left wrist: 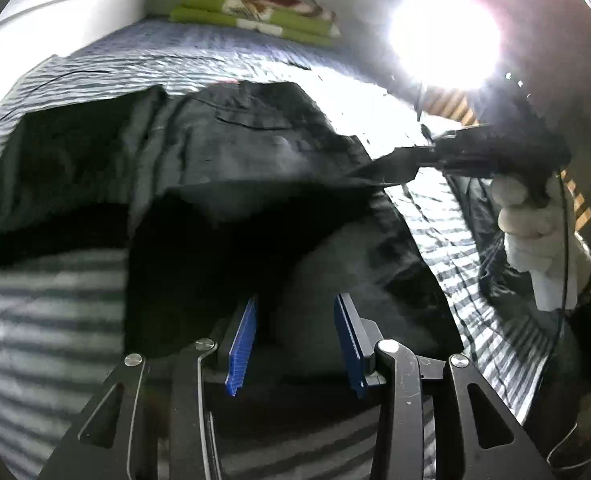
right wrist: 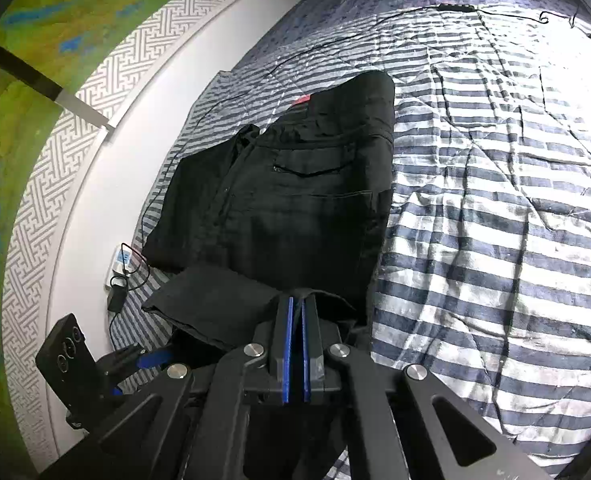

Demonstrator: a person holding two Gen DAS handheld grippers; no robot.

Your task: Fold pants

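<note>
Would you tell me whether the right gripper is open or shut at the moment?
Shut: the right gripper has its blue pads pressed nearly together, pinching an edge of the black pants on the striped bedspread.

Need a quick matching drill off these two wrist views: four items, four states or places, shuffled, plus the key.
Column 1
1. left claw
2. right claw
3. black pants
4. folded green blanket

Column 2
A. lying on the striped bedspread
B. fingers apart, nothing between them
C. at the far end of the bed, by the wall
D. shut on an edge of dark fabric

Pairs: 1-B, 2-D, 3-A, 4-C
</note>
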